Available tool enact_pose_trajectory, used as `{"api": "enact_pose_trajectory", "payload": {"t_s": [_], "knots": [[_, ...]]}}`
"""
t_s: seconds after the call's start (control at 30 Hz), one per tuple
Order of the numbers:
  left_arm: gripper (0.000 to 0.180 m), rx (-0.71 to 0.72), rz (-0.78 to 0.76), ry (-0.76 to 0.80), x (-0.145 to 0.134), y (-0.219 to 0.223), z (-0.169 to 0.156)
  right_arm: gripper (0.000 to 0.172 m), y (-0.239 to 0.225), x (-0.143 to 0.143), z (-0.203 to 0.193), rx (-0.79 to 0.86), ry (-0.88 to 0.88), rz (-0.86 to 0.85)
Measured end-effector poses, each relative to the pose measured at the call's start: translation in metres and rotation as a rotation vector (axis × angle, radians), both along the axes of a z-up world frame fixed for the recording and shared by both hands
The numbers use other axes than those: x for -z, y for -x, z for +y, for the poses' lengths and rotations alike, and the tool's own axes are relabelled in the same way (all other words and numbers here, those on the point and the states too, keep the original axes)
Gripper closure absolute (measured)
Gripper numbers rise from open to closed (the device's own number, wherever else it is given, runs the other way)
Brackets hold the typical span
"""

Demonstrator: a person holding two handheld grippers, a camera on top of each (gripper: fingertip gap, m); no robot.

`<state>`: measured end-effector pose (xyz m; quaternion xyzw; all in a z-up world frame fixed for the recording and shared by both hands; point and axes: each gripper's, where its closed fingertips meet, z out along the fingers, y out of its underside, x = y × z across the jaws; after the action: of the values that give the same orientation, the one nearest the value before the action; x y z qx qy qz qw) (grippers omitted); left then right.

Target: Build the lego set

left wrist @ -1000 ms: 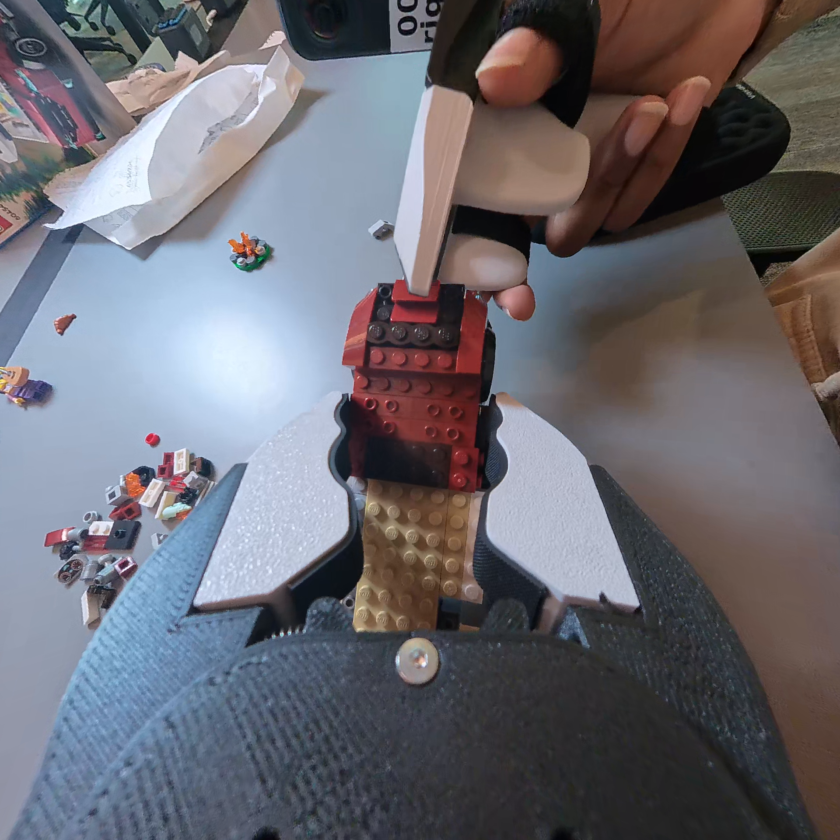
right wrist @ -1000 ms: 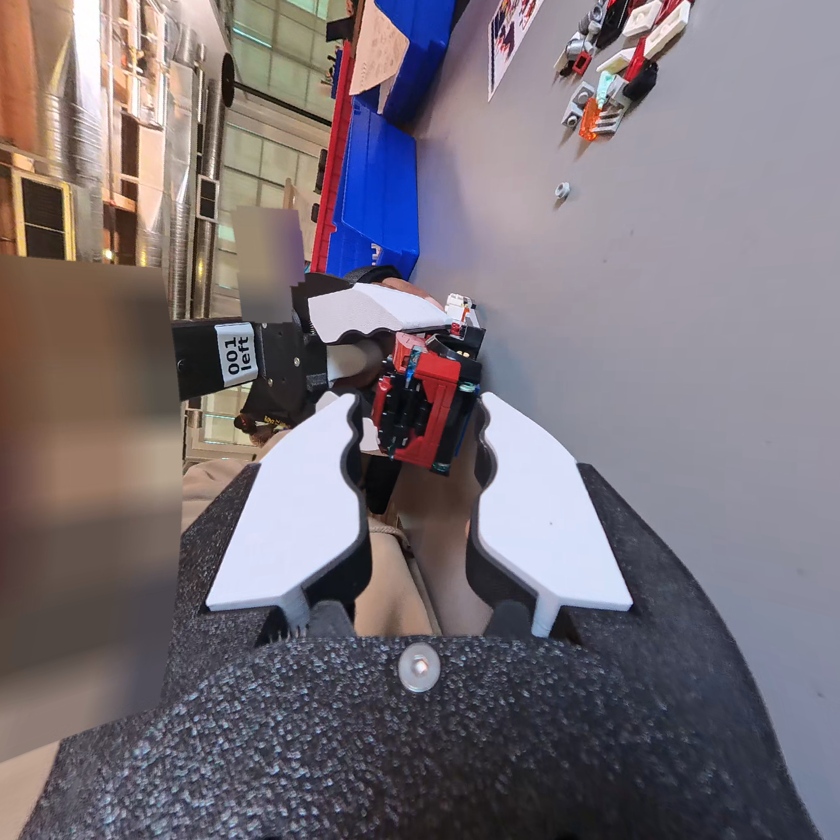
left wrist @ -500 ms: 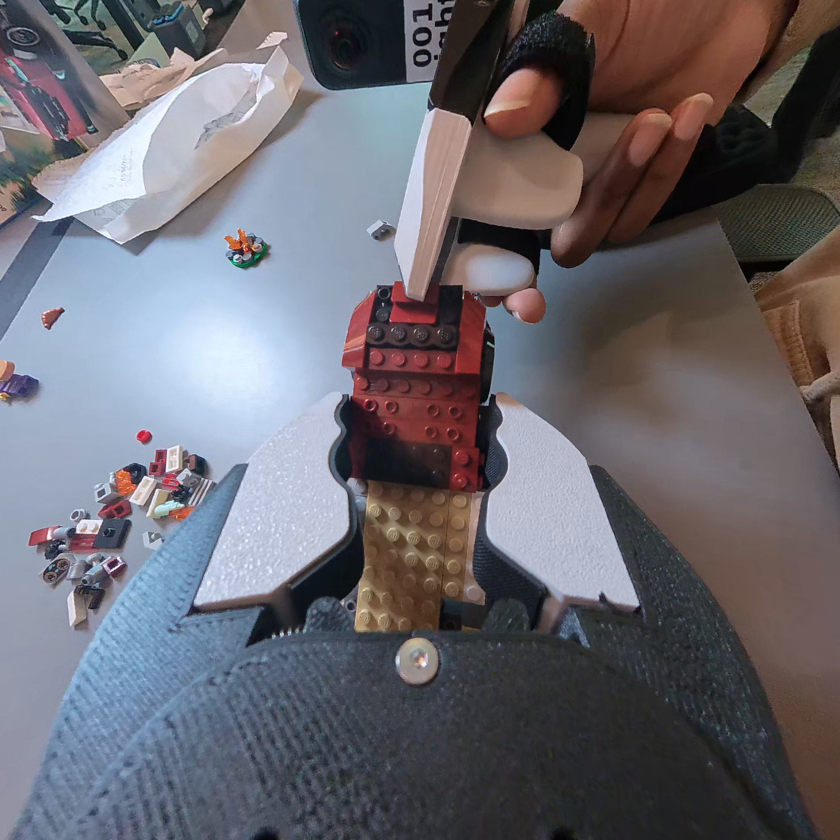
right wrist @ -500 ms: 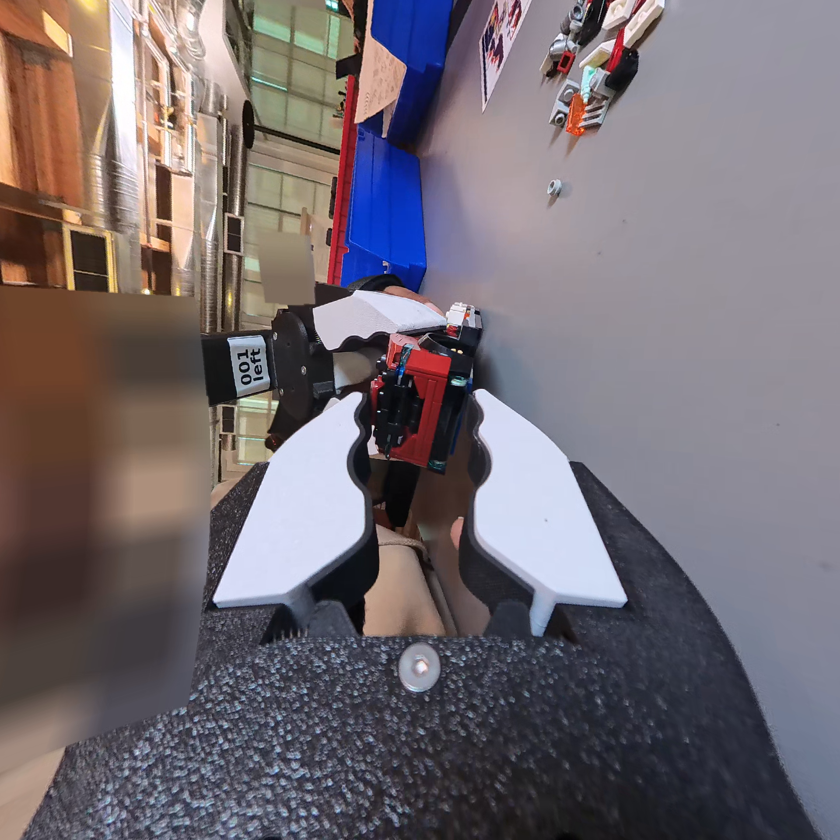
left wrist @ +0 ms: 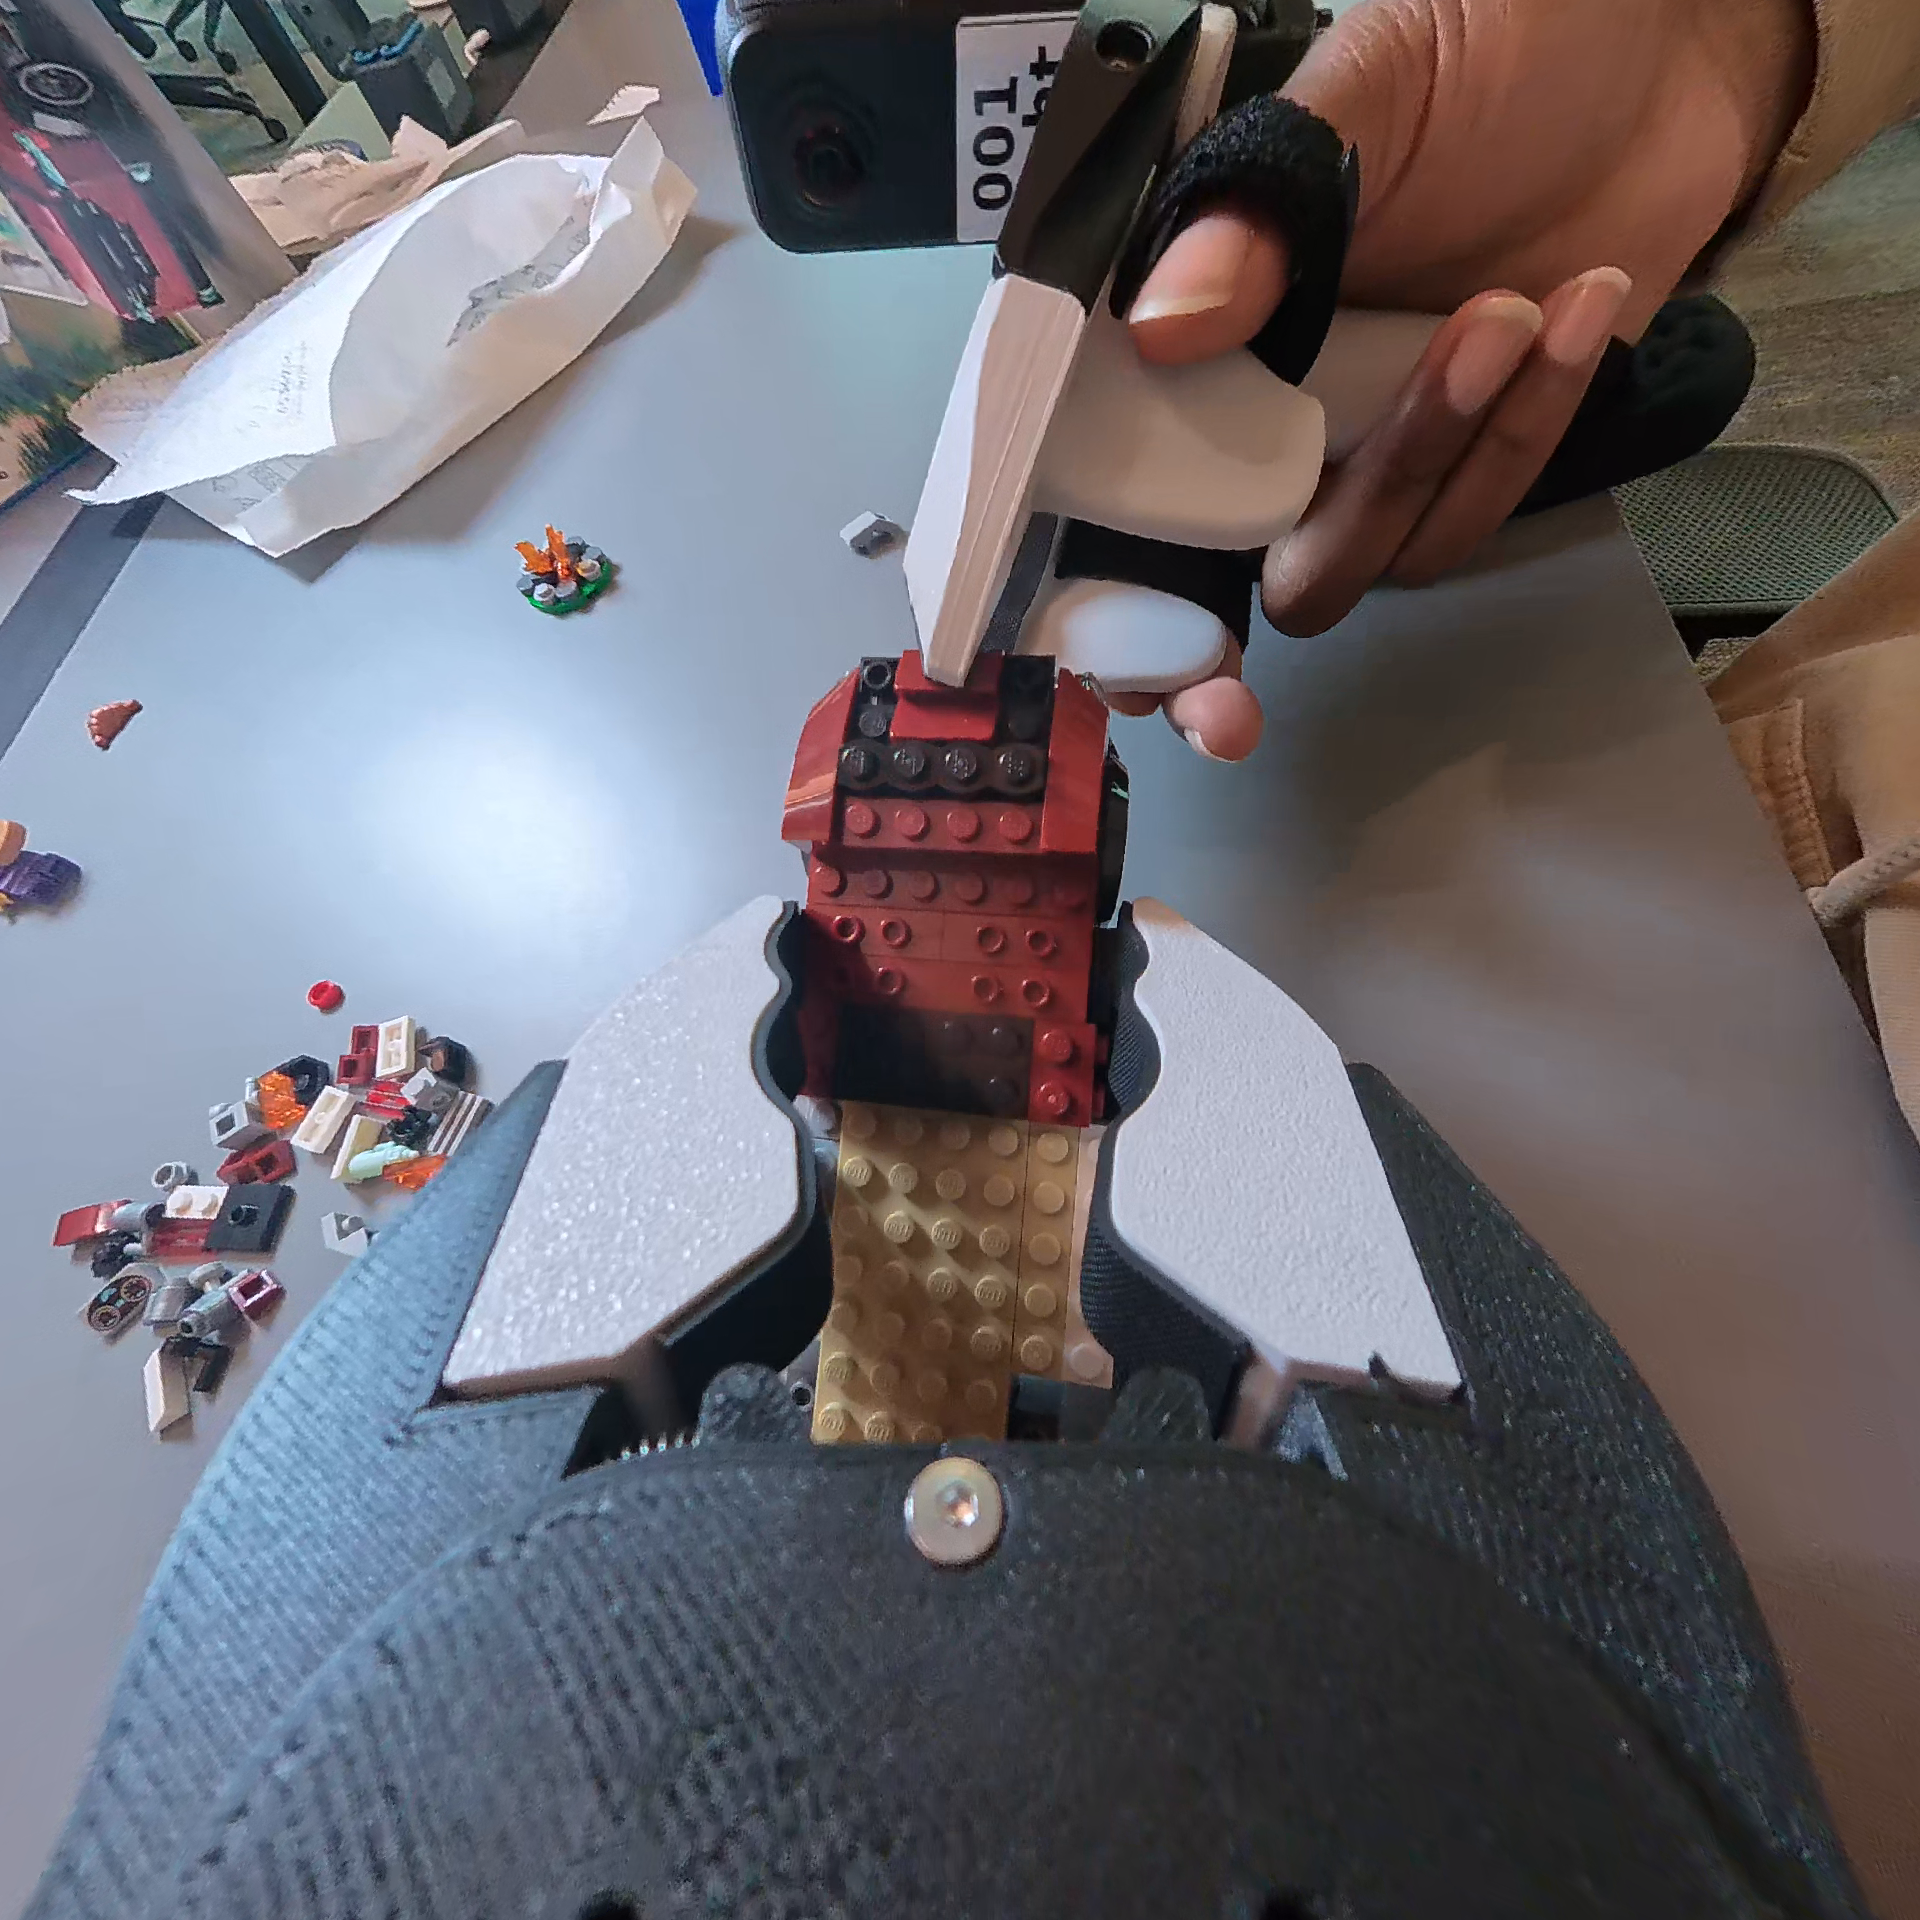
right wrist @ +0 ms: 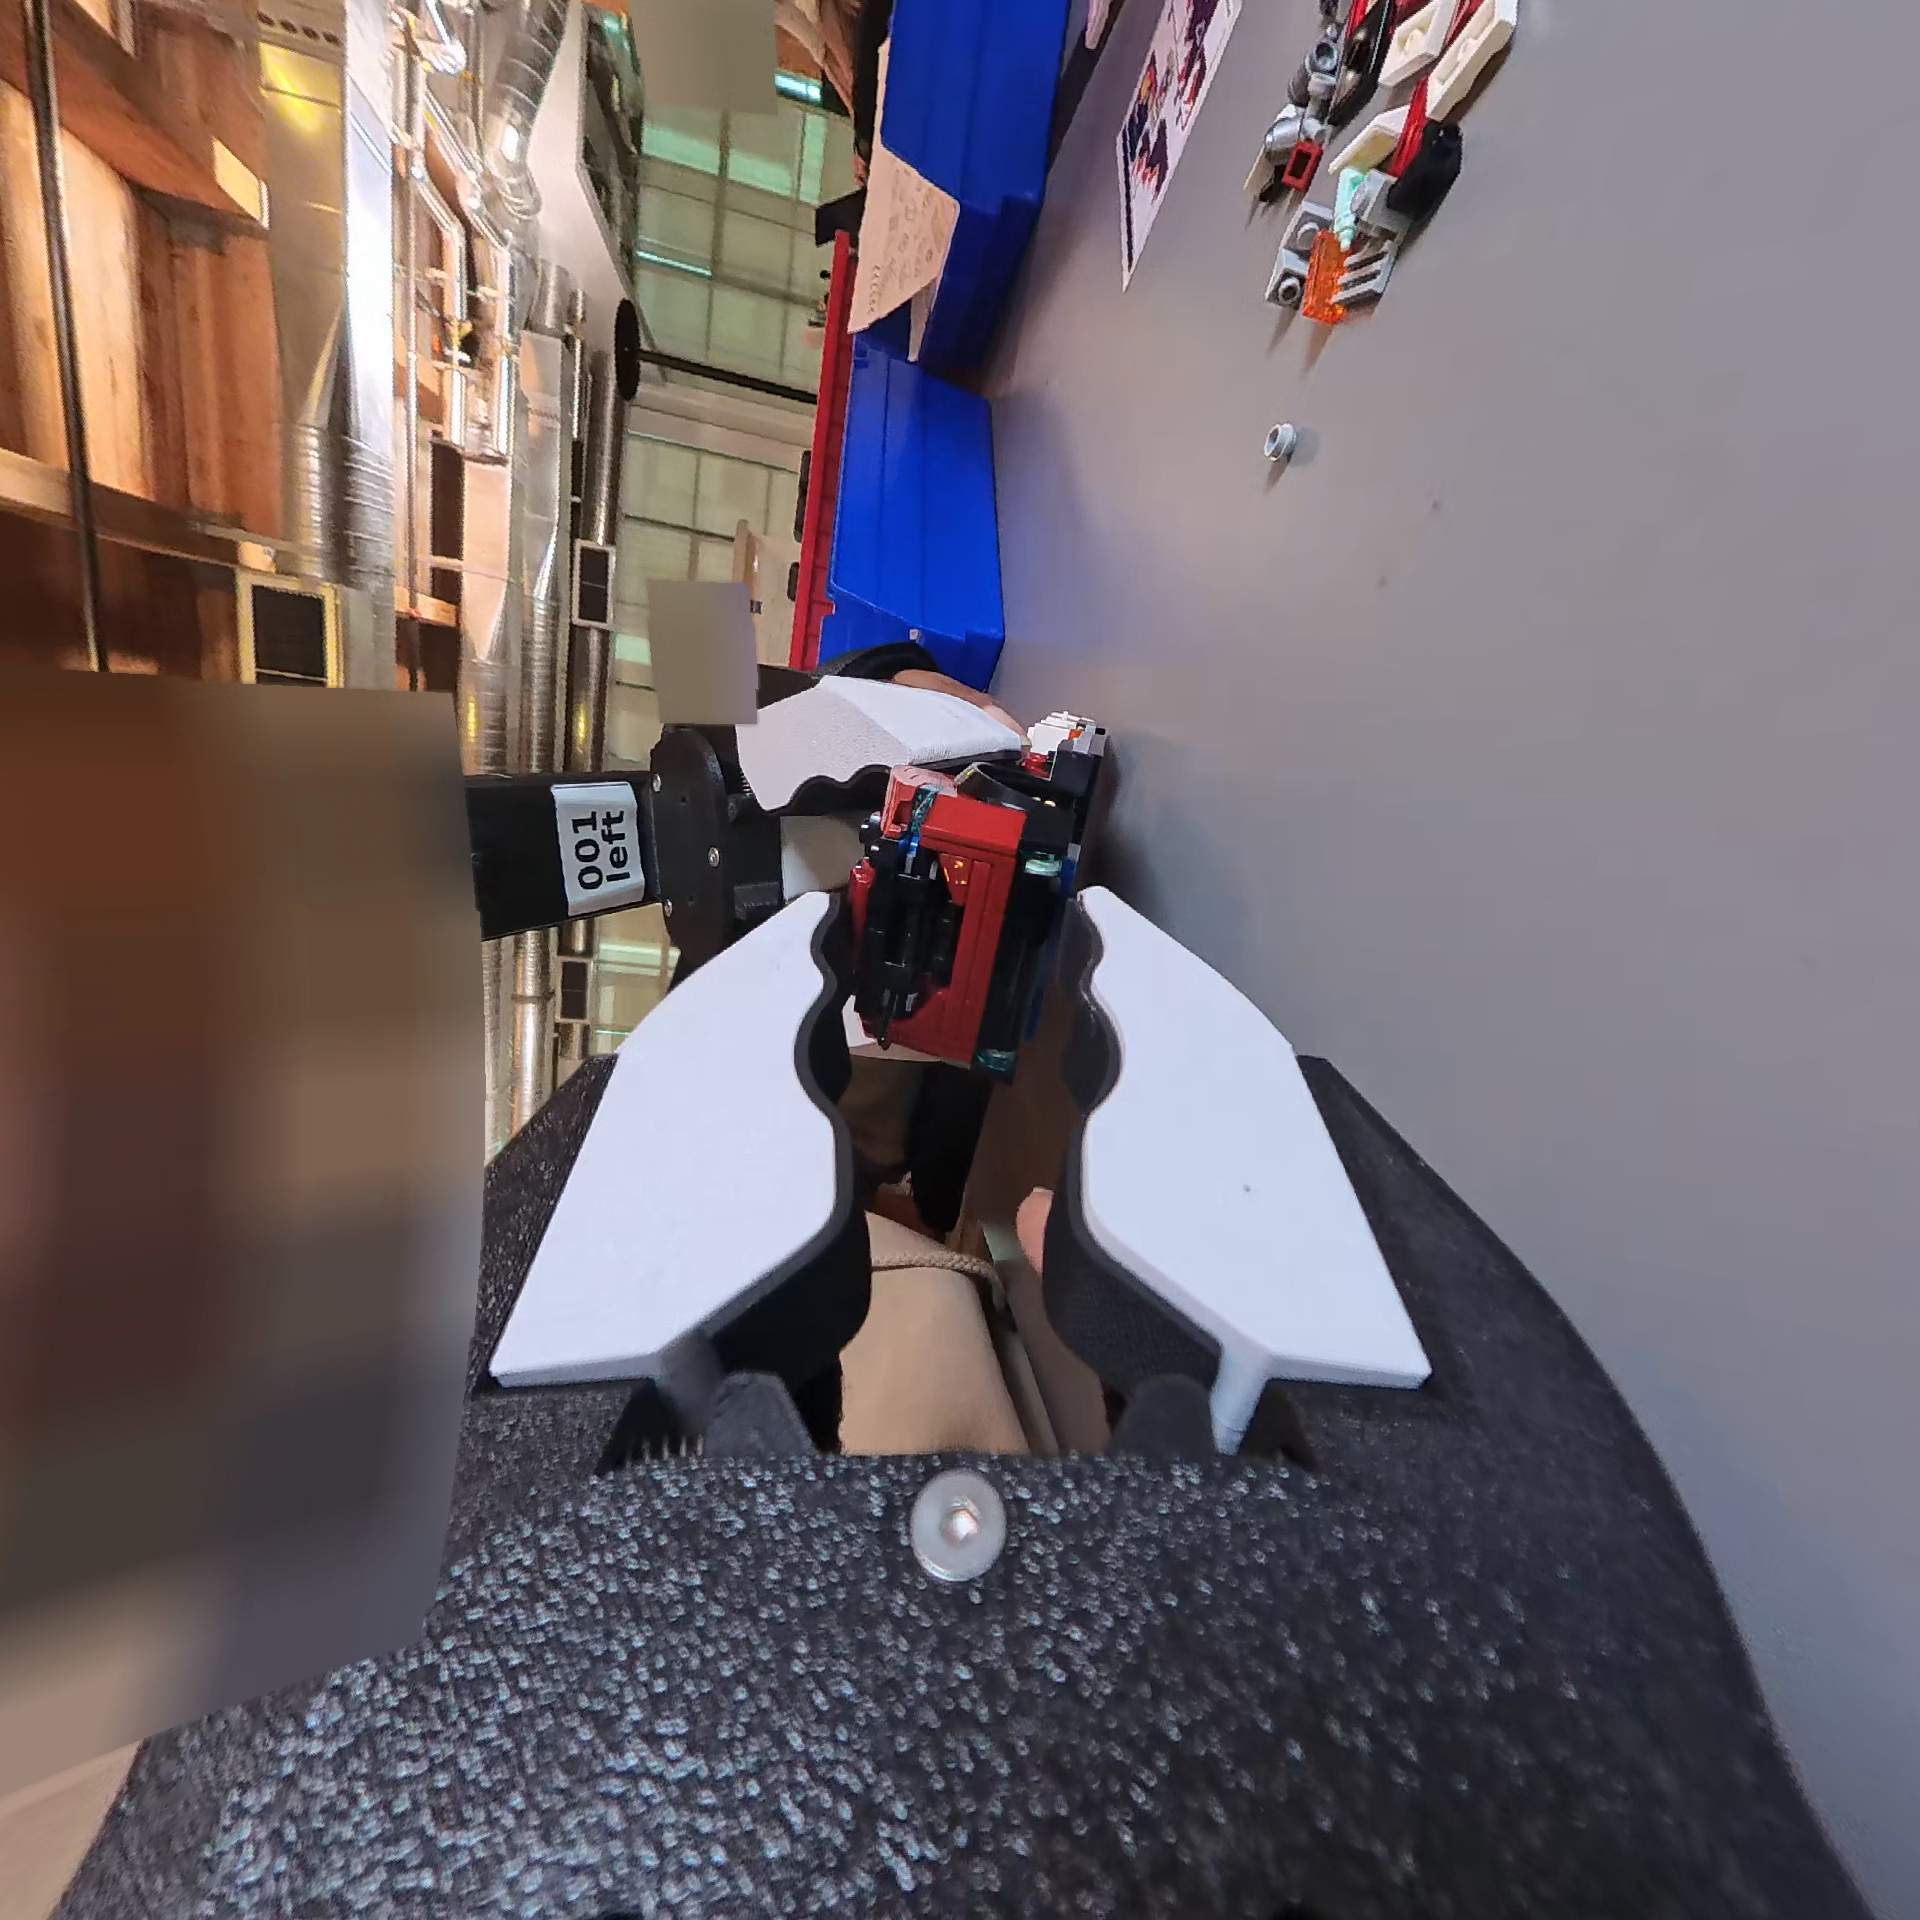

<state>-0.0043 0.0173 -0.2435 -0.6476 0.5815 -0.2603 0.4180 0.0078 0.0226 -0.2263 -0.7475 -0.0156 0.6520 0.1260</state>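
- Left wrist view shows the left tongs (left wrist: 951,997) clamped on a dark red brick-built model (left wrist: 951,914) with a tan studded plate (left wrist: 940,1278) at its near end, held above the grey surface (left wrist: 416,779).
- Right tongs (right wrist: 951,935) close around the model's far end, their pads at its sides; one fingertip (left wrist: 951,665) touches a small red piece on top (firm contact is unclear).
- Judged light and rigid, yet likely to pop apart at the studs; broad flat sides suit a grip best.
- Loose bricks (left wrist: 260,1164) lie well to the left.
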Motion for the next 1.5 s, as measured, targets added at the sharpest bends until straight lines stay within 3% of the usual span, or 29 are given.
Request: {"api": "enact_pose_trajectory", "payload": {"t_s": [0.93, 1.1, 1.23, 1.4, 1.5], "knots": [[0.123, -0.008, 0.002, -0.006, -0.003, 0.002, 0.001, 0.131, 0.004, -0.006, 0.002, 0.052, -0.06, -0.046], [0.123, -0.01, -0.066, 0.033, -0.016, 0.005, 0.002, 0.111, 0.011, -0.015, 0.001, 0.042, -0.071, -0.019], [0.123, -0.01, -0.091, 0.061, -0.019, 0.008, 0.004, 0.11, 0.01, -0.024, 0.001, 0.048, -0.099, 0.007], [0.123, 0.054, -0.204, 0.138, -0.036, 0.013, -0.001, 0.11, -0.002, -0.043, 0.003, 0.031, -0.336, -0.066], [0.123, 0.119, -0.268, 0.172, -0.045, 0.017, -0.007, 0.114, -0.005, -0.062, -0.003, -0.043, -0.63, -0.147]]}}
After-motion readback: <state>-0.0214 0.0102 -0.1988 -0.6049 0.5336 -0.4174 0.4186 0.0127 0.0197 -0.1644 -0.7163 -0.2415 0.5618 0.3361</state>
